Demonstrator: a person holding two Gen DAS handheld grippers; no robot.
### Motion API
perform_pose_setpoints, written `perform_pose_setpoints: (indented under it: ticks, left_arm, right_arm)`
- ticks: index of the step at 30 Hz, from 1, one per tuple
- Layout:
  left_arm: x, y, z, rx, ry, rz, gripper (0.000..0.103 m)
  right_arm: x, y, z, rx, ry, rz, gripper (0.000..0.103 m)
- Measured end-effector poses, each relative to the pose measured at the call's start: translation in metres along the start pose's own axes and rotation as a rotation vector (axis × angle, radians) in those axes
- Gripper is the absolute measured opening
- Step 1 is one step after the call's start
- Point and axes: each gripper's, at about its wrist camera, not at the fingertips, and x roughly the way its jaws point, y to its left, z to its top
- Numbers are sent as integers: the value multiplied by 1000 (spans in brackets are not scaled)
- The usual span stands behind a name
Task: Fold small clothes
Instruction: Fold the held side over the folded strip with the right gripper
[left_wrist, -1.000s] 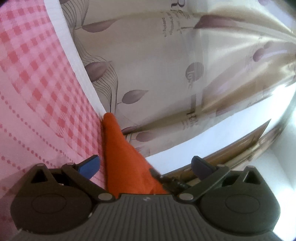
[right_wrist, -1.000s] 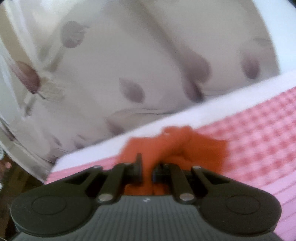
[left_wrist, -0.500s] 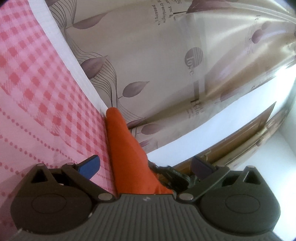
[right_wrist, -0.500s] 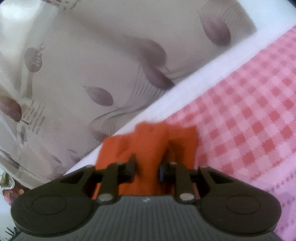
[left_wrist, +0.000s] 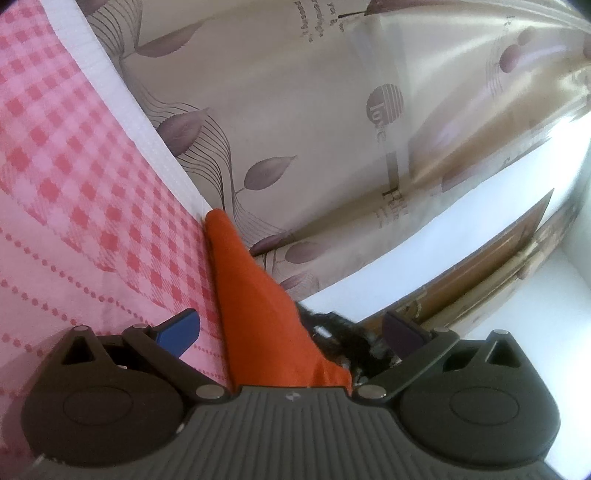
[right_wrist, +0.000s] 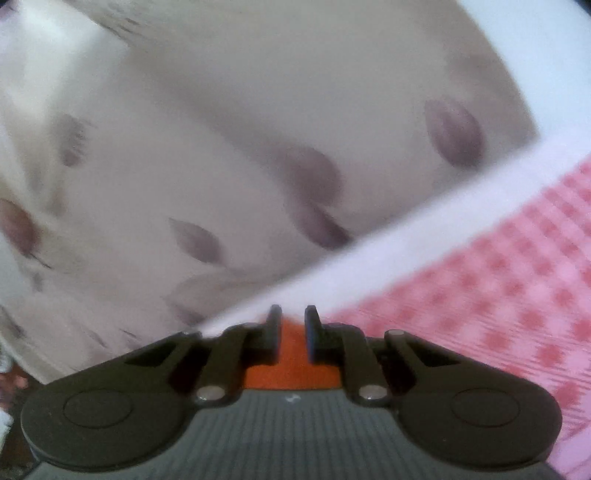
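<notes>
An orange garment (left_wrist: 258, 306) hangs as a narrow strip between the fingers of my left gripper (left_wrist: 291, 332), whose jaws stand wide apart and do not touch it. The strip runs from the gripper body to the edge of the pink checked bedsheet (left_wrist: 74, 177). My right gripper (right_wrist: 293, 325) is shut on the same orange garment (right_wrist: 291, 362); only a small patch of it shows between and below the fingers. The right wrist view is blurred.
A beige curtain with purple leaves (left_wrist: 332, 129) hangs behind the bed, also in the right wrist view (right_wrist: 221, 166). The sheet's white border (right_wrist: 424, 236) runs along the bed edge. A wooden frame (left_wrist: 498, 251) is at the right.
The right gripper has swung so that far less orange cloth shows ahead of its fingers. The left gripper shifted slightly; its jaws stayed open.
</notes>
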Motion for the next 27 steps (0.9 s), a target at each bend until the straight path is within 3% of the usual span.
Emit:
perform_pose_setpoints:
  ticks: [1,4,7,9,11,13,15,21,23,24,25,27]
  left_arm:
    - [0,-1,0,3,1,2,103]
    - [1,-1,0,5,0,4,103]
    - [2,-1,-1,7,1,6,103]
    - [2,-1,-1,9,1,8,103]
    - [2,-2,-1,11,2,9,103]
    - [3,-3,-1,16,7,11,103]
    - [5,-4,-2,24,27,7,103]
    - [11,-13,-12,64,65,23,103]
    - [10,-13,-14,53,53,31,103]
    - [10,-14,-15,42,43,42,103]
    - [9,-15,-16,10,24,45,103]
    - [6,-18,-20,-58,-5,9,103]
  right_arm:
    - [-2,-7,-2,32,-7,-7,15]
    - [-29,-24,-9,177,-68,112,15]
    - [-63,-3,-24,109,-56,166,15]
    - [-80,9,-38,57,-3,208,20]
    - [-96,21,-58,12,48,205,29]
    - [-106,29,-75,-1,86,217,60]
    - [-113,37,-88,-26,99,213,72]
    - [-106,63,-105,-114,135,218,71]
    - [-94,64,-103,-116,142,187,45]
    - [-90,63,-103,-107,152,147,20]
    - [-89,60,-102,-103,149,87,14]
    - [-94,46,-100,-68,117,27,14]
